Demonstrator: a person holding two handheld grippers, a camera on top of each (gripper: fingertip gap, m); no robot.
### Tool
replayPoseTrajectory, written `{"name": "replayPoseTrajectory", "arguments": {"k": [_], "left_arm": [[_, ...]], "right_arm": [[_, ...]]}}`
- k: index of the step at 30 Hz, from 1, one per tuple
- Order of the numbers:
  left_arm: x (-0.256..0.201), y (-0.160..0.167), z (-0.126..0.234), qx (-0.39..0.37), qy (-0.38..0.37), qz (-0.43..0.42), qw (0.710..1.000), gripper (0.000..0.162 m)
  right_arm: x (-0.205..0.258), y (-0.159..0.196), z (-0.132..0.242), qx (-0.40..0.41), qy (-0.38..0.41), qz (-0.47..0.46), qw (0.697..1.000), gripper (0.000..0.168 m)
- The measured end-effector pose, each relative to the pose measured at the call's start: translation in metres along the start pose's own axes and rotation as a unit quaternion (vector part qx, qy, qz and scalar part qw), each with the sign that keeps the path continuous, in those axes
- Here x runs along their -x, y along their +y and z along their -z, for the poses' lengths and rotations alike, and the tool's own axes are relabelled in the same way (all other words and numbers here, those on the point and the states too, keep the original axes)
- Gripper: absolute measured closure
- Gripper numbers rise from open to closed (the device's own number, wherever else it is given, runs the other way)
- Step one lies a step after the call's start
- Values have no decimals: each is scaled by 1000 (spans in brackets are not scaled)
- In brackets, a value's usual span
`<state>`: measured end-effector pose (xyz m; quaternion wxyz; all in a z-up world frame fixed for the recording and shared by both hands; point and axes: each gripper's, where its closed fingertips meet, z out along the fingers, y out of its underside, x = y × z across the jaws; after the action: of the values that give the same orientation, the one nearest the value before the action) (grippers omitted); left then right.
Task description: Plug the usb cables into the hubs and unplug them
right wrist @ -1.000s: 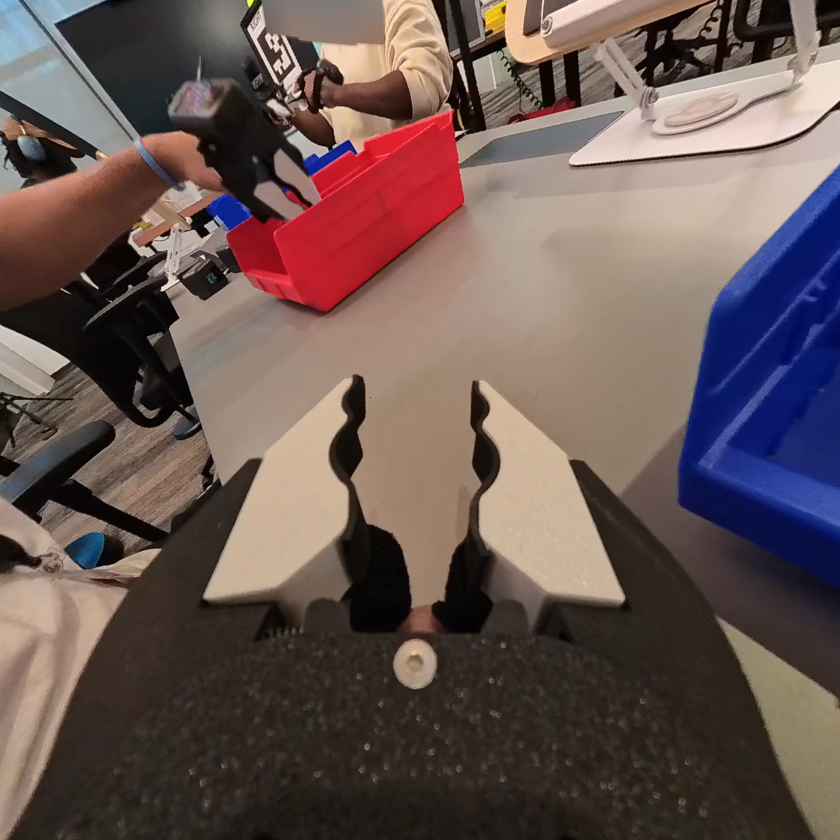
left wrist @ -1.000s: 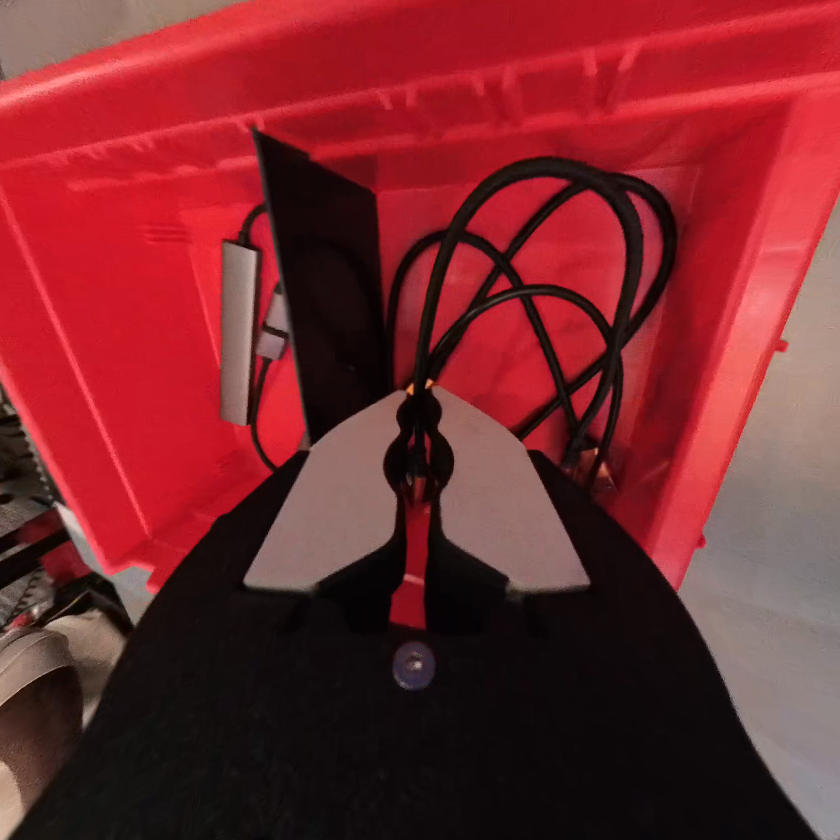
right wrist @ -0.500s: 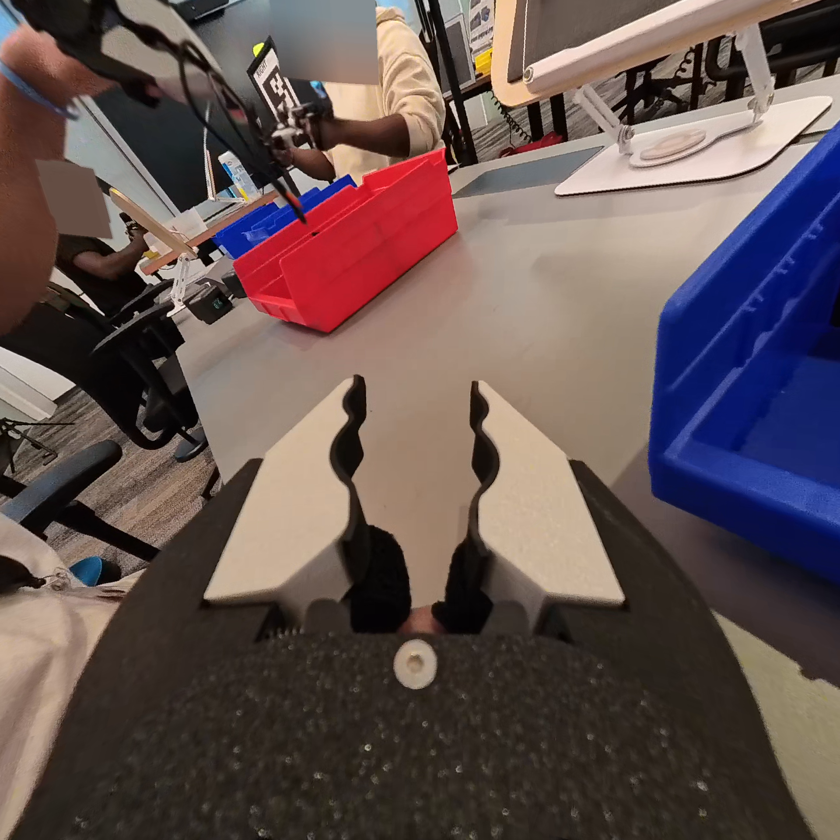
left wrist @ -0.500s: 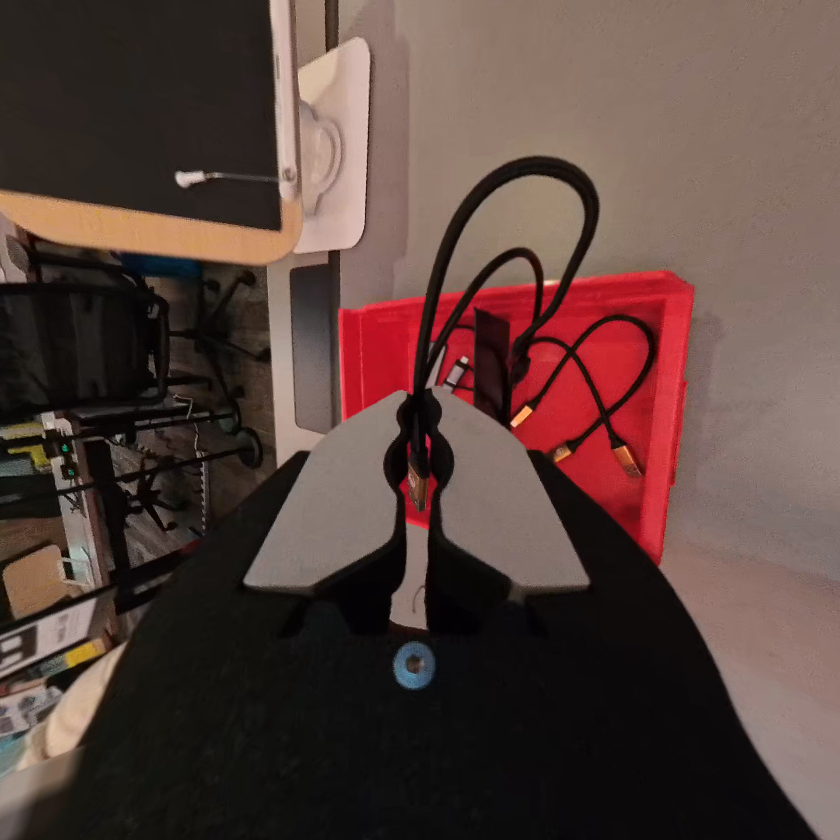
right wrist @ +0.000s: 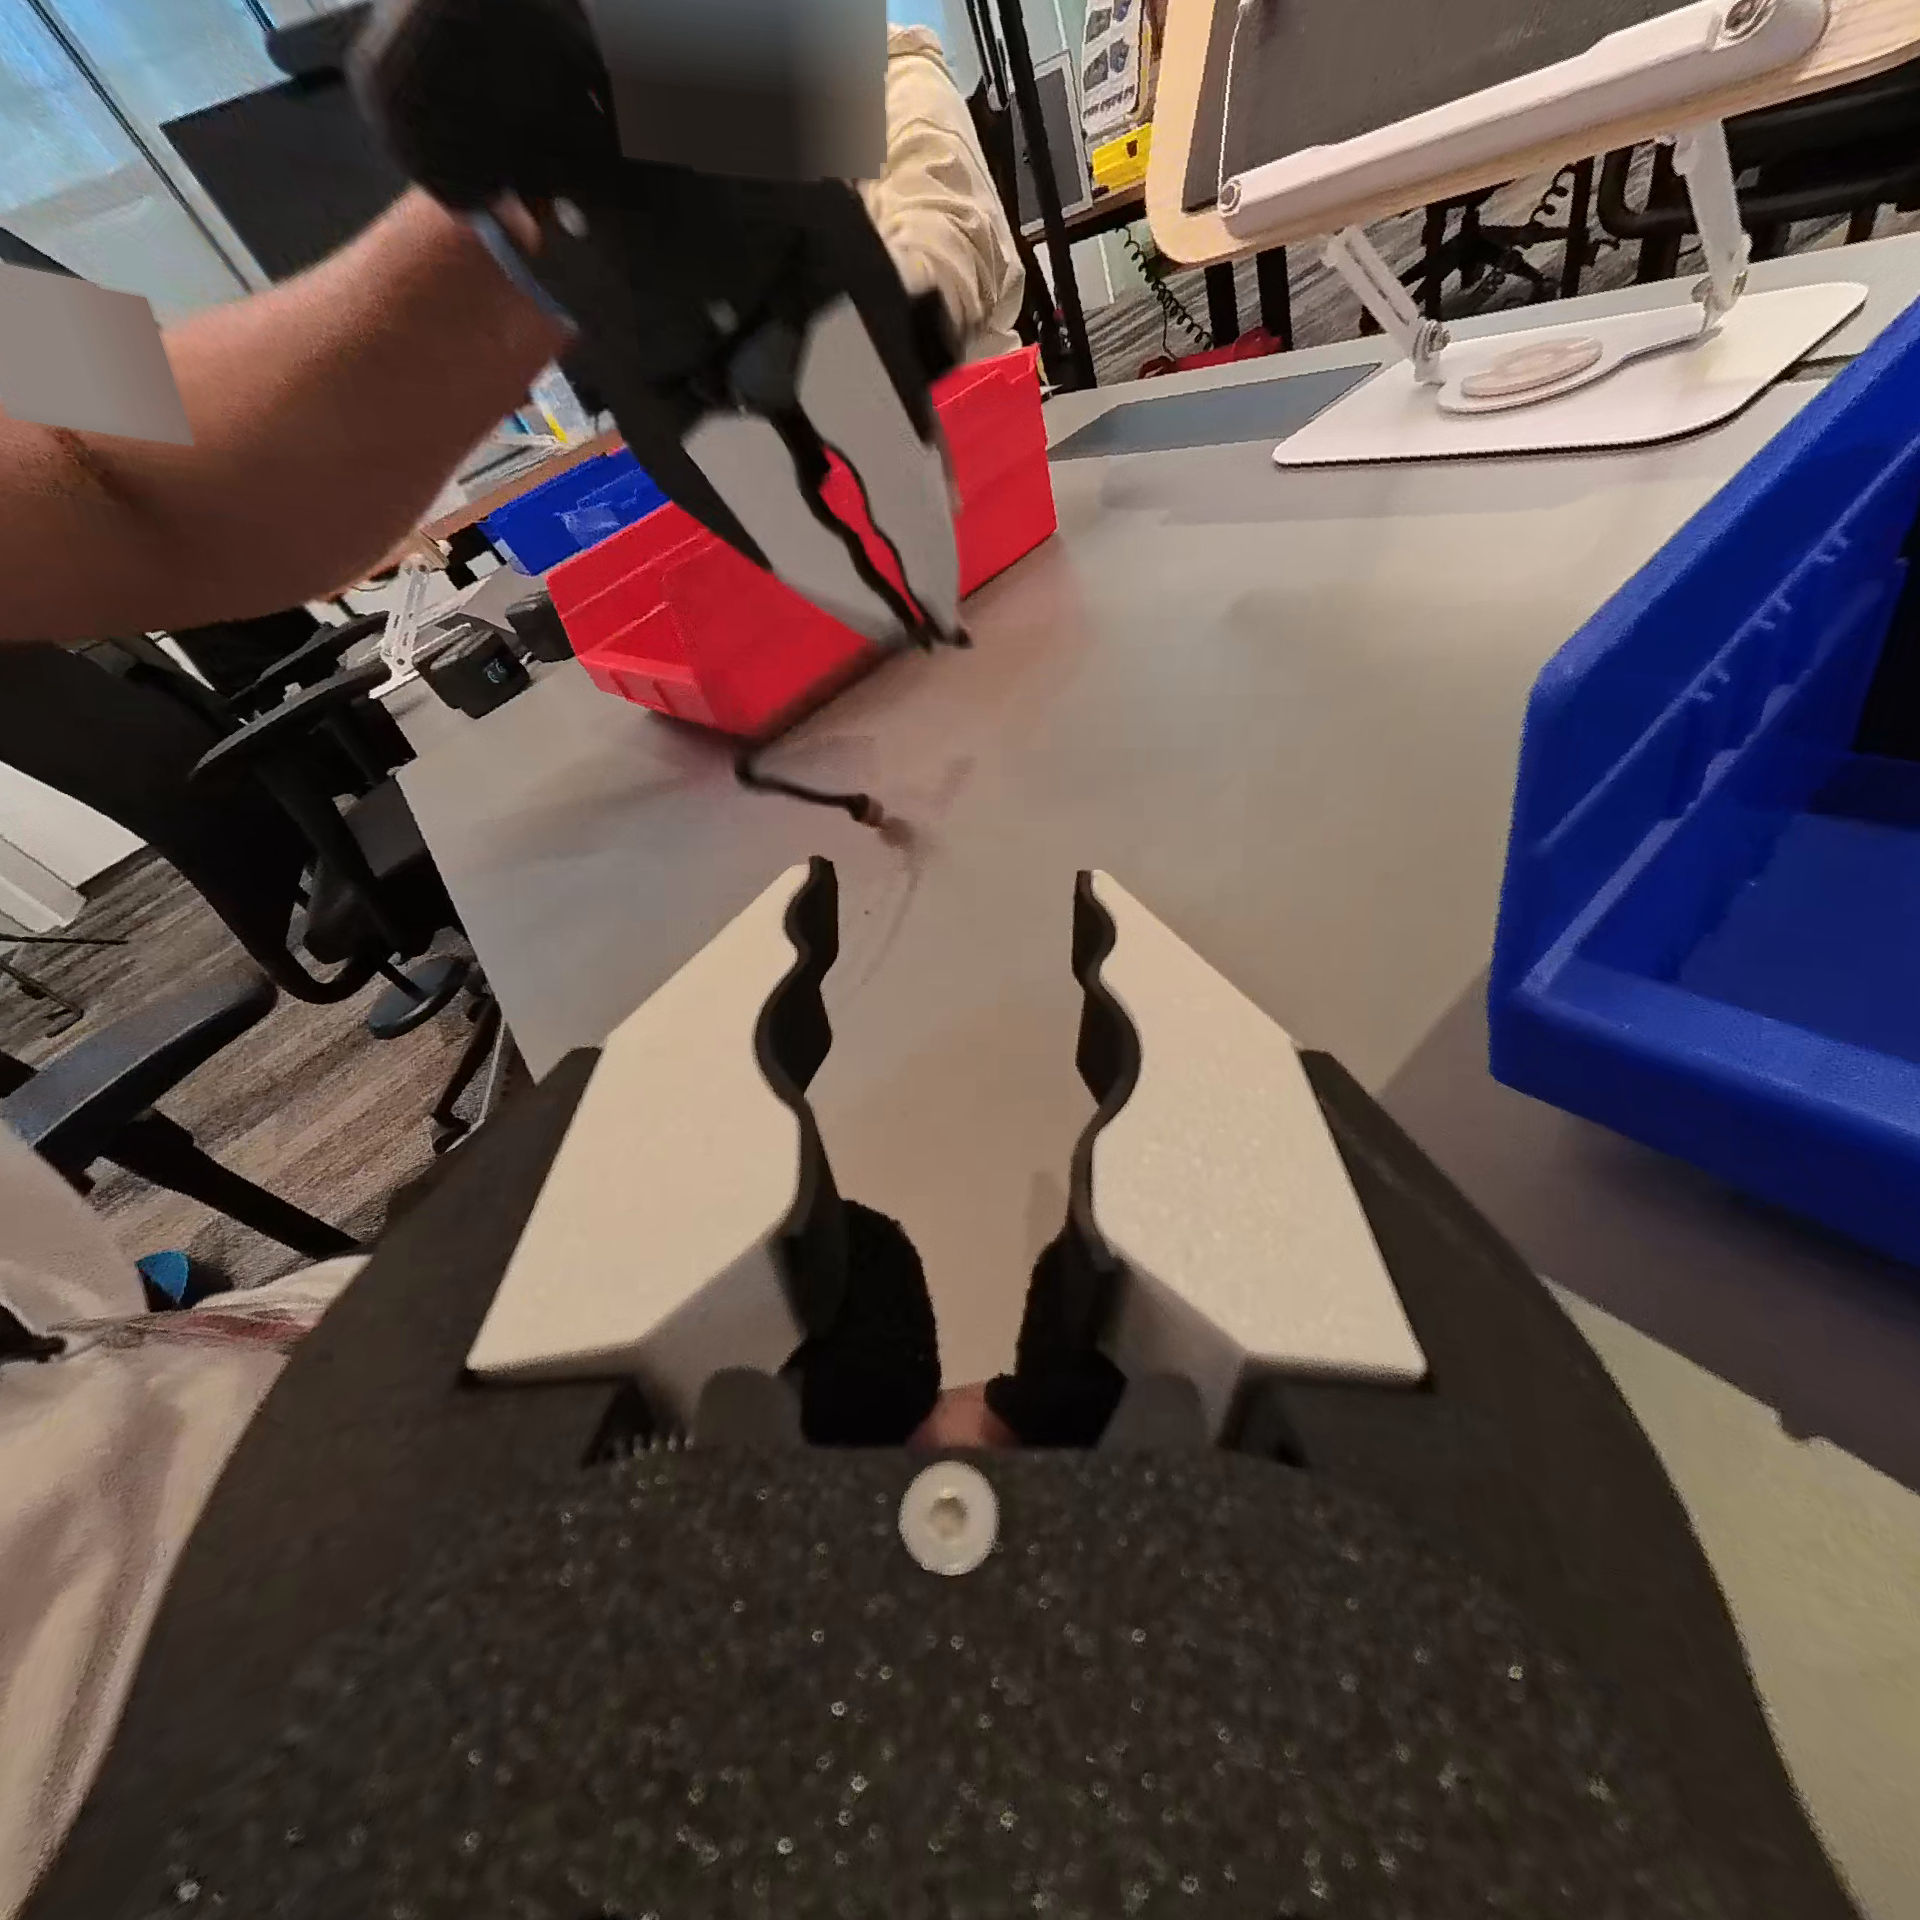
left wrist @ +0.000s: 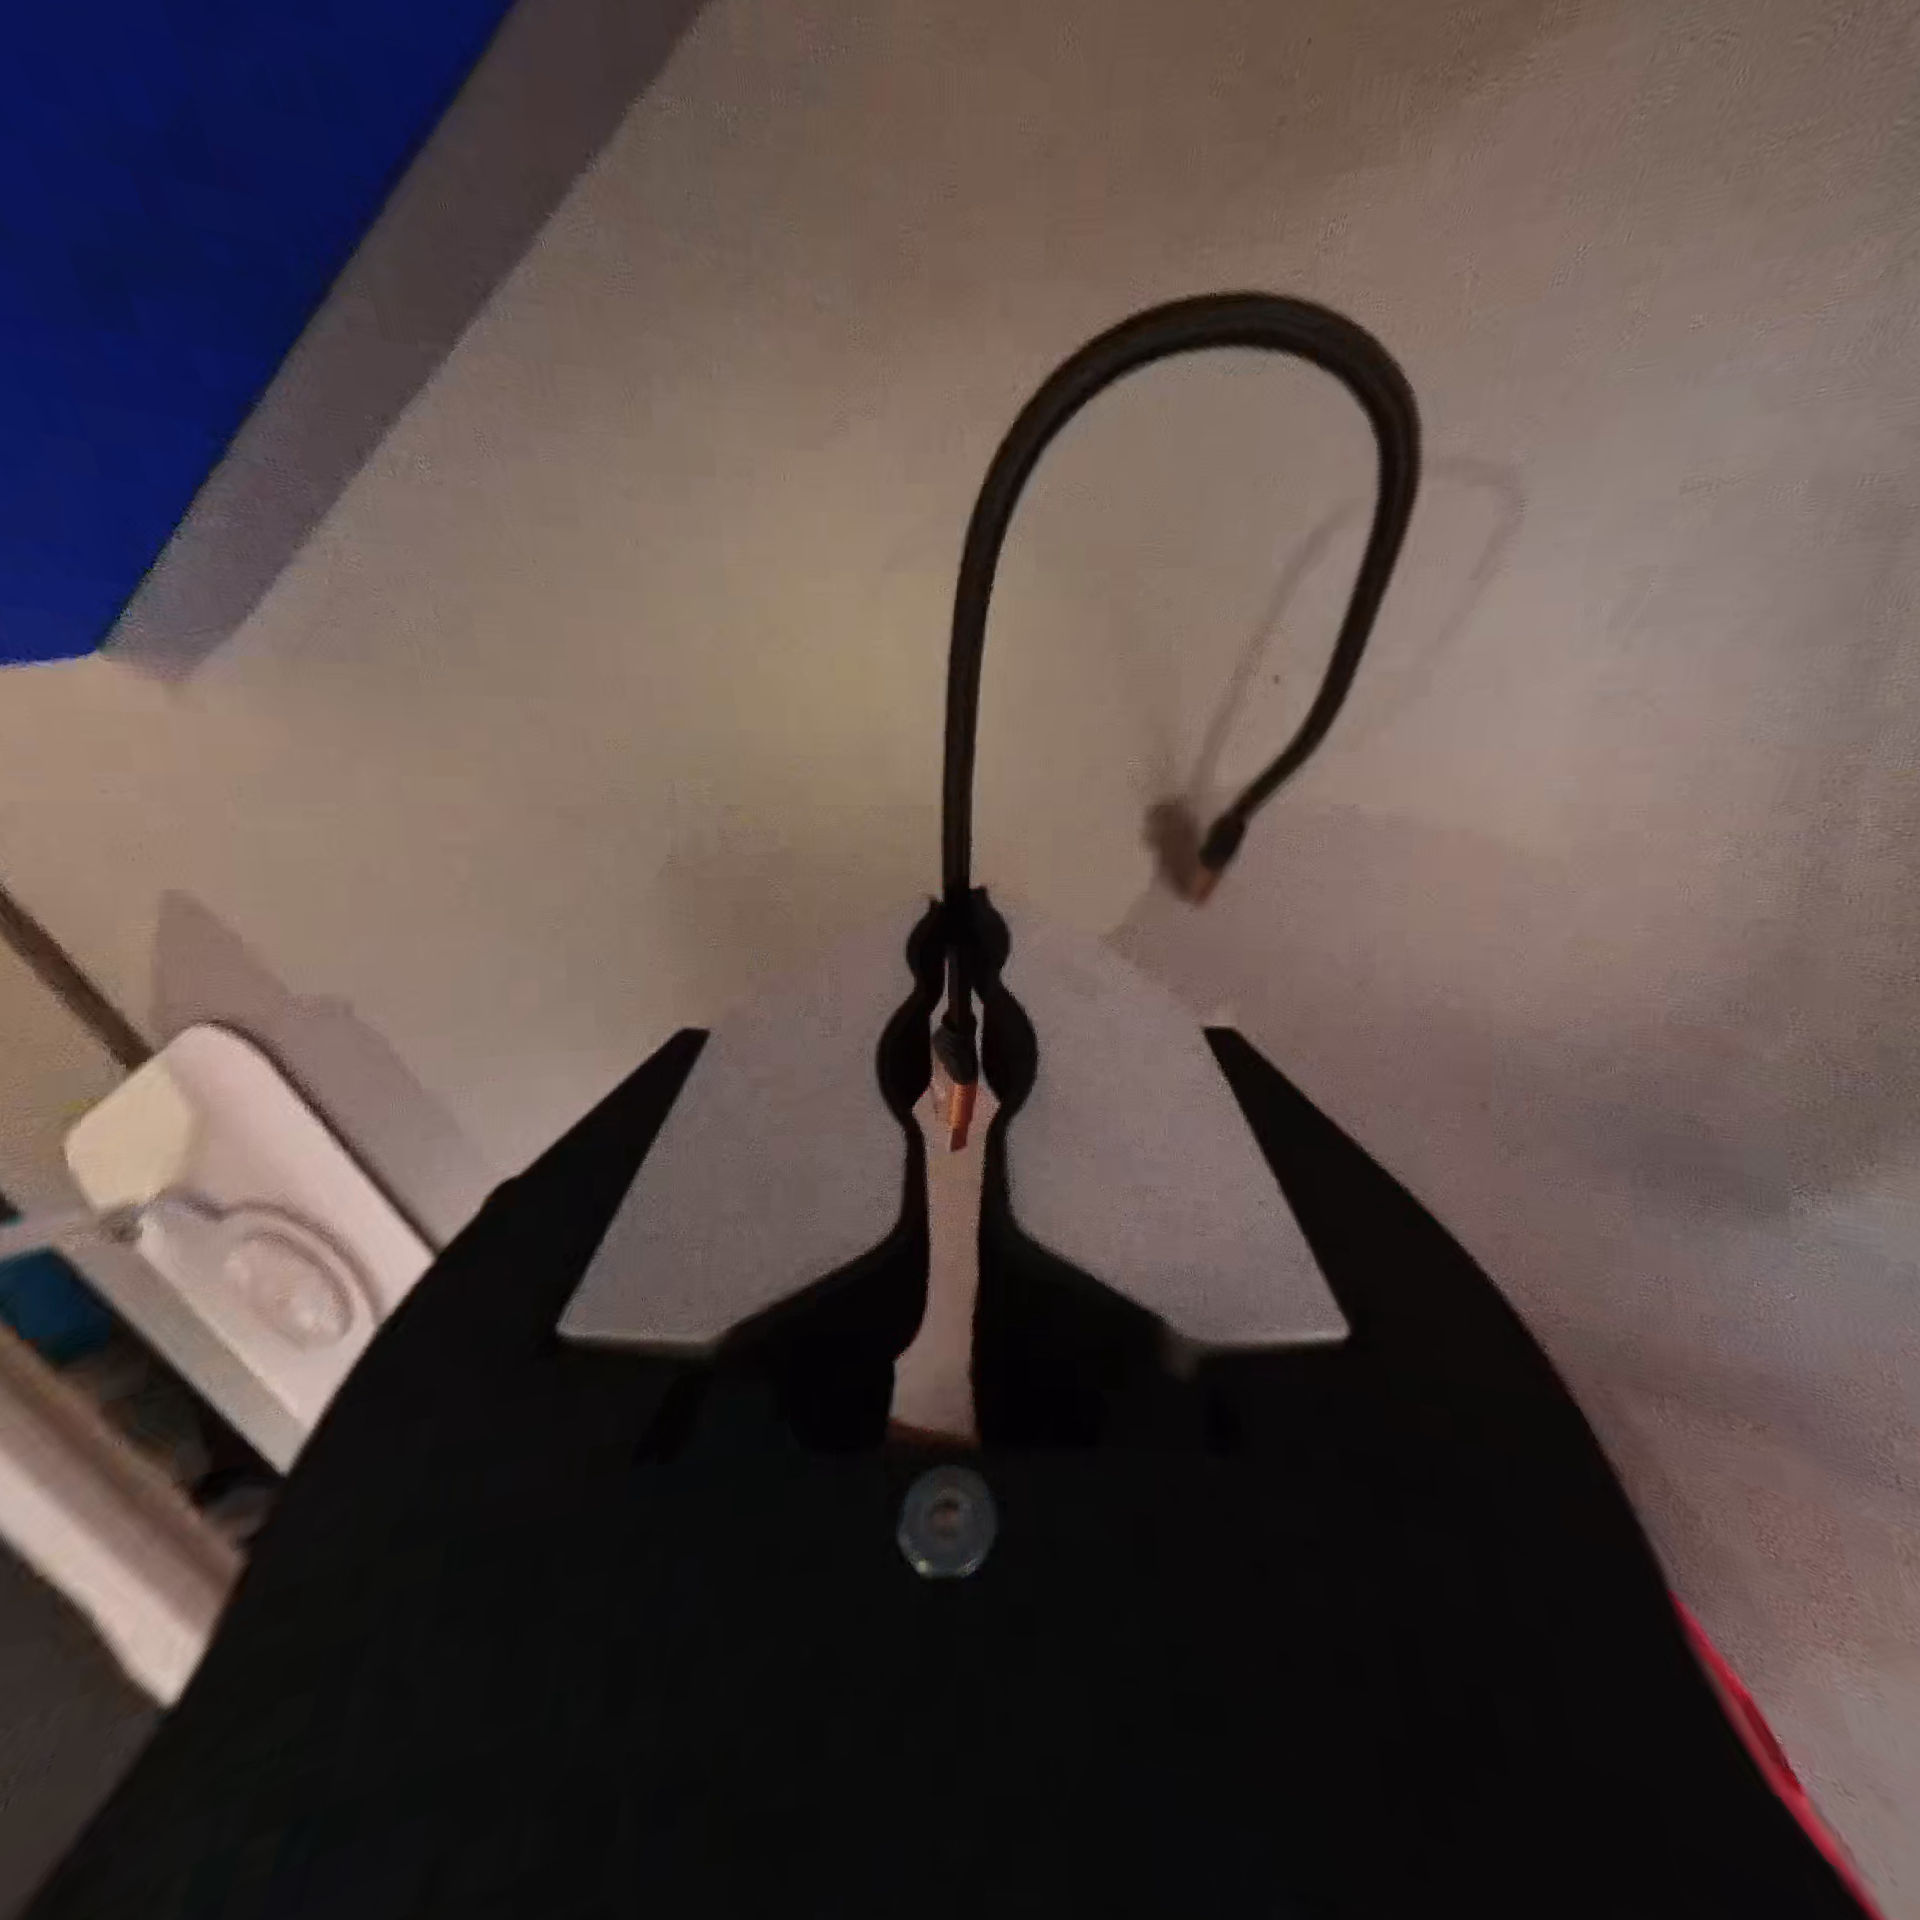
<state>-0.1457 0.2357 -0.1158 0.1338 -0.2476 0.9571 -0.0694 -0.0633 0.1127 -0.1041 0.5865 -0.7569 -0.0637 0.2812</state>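
left gripper (left wrist: 961, 914) jaws clenched on black cable (left wrist: 1195, 343), plug end pinched, rest arcs forward-right above counter (left wrist: 727, 520) | your right gripper (right wrist: 951, 883) jaws released, empty, cable's free end just ahead

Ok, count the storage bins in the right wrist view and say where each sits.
3. A red bin on the grey table, behind the left gripper; a blue bin at the right edge; another blue bin behind the red one. More may be hidden by the arm.
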Motion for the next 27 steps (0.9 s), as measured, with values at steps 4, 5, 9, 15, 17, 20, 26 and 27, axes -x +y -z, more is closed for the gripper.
{"name": "replayPoseTrajectory", "arguments": {"k": [4, 5, 9, 15, 17, 20, 26, 27], "left_arm": [[3, -24, -47, 2, 40, -21, 999, 159], [6, -28, -55, 0, 42, -14, 999, 159], [8, -35, -70, -23, 59, 22, 998, 158], [20, -24, 4, -131, 19, 152, 980, 133], [27, 1, 54, -171, -26, 208, 963, 135], [22, 65, 115, -162, -115, 269, 942, 135], [-31, 211, 154, -47, -234, 500, 833, 137], [-42, 230, 149, -31, -248, 539, 804, 136]], "right_arm": [[-3, -2, 6, -5, 3, -5, 1000, 125], [-4, -2, 8, -7, 6, -5, 1000, 125], [-8, -3, 13, -12, 9, -14, 1000, 125], [-11, -4, 17, -17, 10, -27, 999, 125], [-10, -4, 18, -18, 9, -29, 999, 125], [-9, -2, 15, -12, 6, -30, 999, 125], [-1, 7, 0, 16, -13, -26, 999, 125], [1, 10, -3, 22, -16, -23, 999, 125]]}}
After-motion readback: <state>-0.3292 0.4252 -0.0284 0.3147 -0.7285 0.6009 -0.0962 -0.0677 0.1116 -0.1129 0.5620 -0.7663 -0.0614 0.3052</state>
